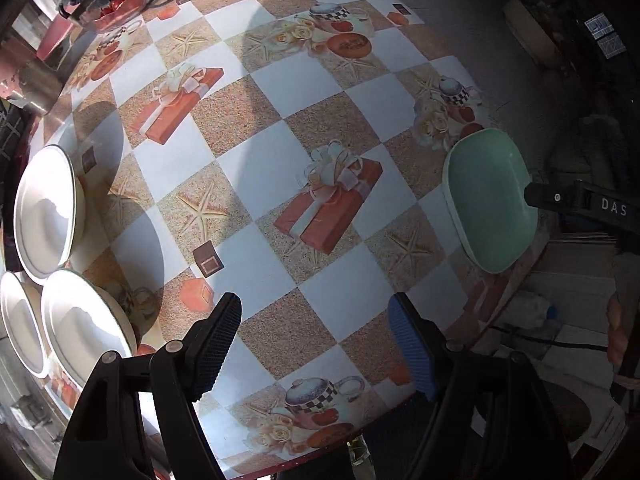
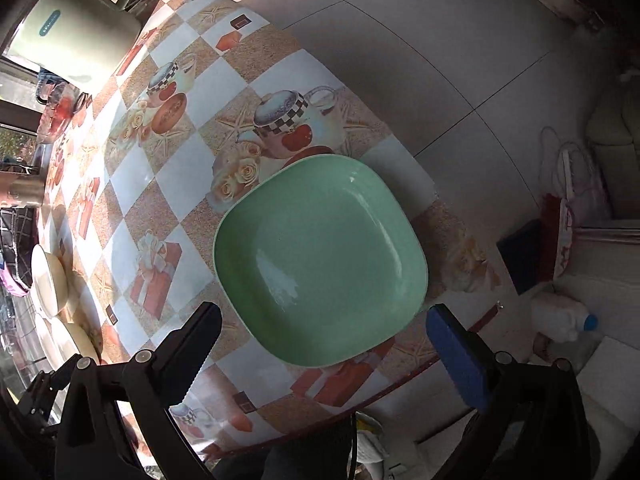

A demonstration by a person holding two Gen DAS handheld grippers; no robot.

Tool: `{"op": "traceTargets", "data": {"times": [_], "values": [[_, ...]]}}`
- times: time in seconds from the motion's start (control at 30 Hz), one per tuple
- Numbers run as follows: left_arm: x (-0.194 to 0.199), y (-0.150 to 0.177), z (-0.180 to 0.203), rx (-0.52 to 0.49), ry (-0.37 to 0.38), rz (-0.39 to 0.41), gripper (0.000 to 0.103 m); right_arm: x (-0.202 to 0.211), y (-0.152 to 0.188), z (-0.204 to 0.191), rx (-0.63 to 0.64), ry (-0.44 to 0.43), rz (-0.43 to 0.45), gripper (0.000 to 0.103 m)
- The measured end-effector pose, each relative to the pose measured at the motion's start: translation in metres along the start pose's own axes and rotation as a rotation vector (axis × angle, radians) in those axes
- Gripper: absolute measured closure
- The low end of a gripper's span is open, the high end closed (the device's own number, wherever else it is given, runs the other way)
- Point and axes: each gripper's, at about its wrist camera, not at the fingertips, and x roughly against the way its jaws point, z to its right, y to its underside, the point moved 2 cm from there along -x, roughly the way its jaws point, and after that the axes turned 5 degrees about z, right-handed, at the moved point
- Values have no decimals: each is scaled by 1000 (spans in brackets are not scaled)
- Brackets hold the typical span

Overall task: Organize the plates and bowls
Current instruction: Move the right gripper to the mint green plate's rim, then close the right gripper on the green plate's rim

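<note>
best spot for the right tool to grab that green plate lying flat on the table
Probably the raised rim of the green plate, at the edge nearest the right tool. The plate lies flat and upright near the table edge, a shallow rounded square, so only its upturned lip offers purchase. Come from above with one finger inside and one outside. The tool's open jaws are empty above that edge.

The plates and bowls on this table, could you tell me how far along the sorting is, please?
Done: three white bowls sit grouped at one table edge. In hand: nothing; the left tool and right tool are both open and empty. Left: the green plate lies alone near the opposite edge, under the right tool.
</note>
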Motion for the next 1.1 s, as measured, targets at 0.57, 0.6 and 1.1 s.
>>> {"op": "traceTargets", "data": {"times": [0.57,0.6,1.1], "values": [[-76,-51,89,-7,26,-64,24,-53,-27,18,303,185,-11,0],[-79,-52,91,-6,18,-61,24,-56,-28,16,314,179,-15,0],[-100,-58,84,-13,2,-47,24,-67,-24,-28,434,63,-61,35]]}}
